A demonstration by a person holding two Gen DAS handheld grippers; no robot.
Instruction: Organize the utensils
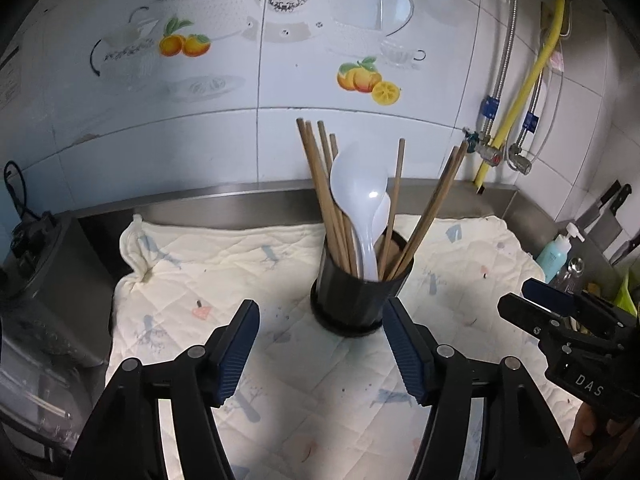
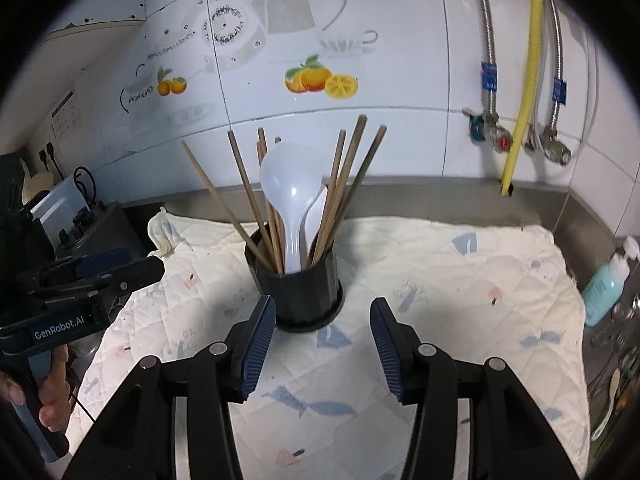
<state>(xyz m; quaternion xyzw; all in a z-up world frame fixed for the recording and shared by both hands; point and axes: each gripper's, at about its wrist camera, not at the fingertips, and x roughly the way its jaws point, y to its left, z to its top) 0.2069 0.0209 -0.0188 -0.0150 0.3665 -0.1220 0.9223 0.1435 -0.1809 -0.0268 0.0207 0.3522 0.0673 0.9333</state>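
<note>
Black plastic, the utensil holder [image 1: 362,296] stands upright on the quilted cloth [image 1: 224,276] over the steel table [image 1: 192,200], with wooden chopsticks [image 1: 320,184] fanned out of it and two white spoons [image 1: 356,192] among them; nothing loose lies on the cloth, so I judge the sorting nearly done. My left gripper [image 1: 320,348] is spread with nothing between its pads, just short of the holder; my right gripper [image 2: 322,342] is spread and empty too, the holder just beyond its tips. To finish well I would keep both grippers clear of the leaning chopsticks, since a nudge could tip the holder; any further spoon looks to lie at the far right, off the cloth. Readable writing: "GenRobot.AI" on the left gripper's body seen from the right wrist; "DAS" on the right one seen from the left wrist; the blue bottle's [image 2: 604,288] label is too blurred to read.
</note>
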